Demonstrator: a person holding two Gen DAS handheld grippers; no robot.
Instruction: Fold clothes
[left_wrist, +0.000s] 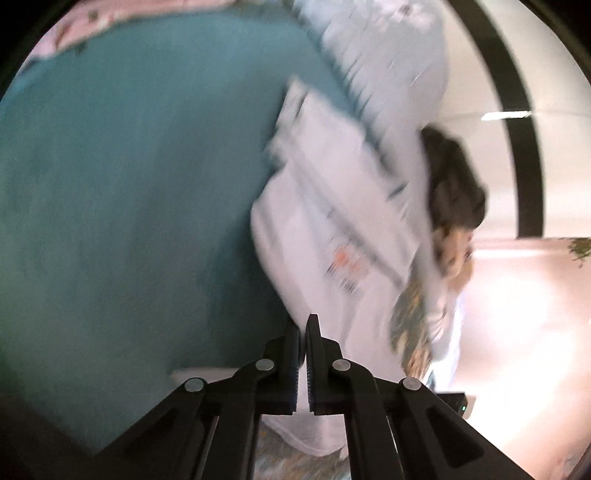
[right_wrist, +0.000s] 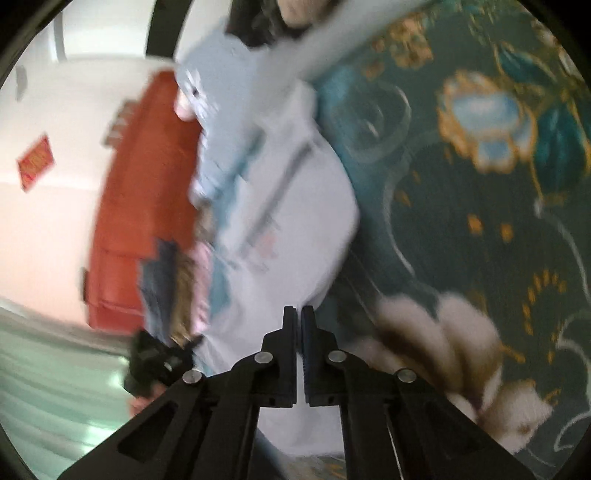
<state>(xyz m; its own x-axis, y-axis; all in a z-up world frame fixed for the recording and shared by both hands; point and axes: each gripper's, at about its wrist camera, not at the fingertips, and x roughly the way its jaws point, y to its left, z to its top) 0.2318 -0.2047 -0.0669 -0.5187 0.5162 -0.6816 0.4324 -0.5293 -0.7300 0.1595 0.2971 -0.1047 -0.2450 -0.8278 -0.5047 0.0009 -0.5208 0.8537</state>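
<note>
Two big surfaces frame the scene: a teal bedsheet (left_wrist: 129, 192) and a dark floral cover (right_wrist: 480, 221). Across them hangs the pale garment (left_wrist: 332, 229), held up, I judge, to straighten it for folding. The left gripper (left_wrist: 303, 328) and right gripper (right_wrist: 298, 314) are each pinched together on its lower edge.

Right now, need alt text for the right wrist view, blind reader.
The right gripper, fingers nearly together, pinches the near edge of a pale garment with a small printed graphic; the image is motion-blurred. A dark green floral bedspread fills the right side, and a red box sits at left.
</note>
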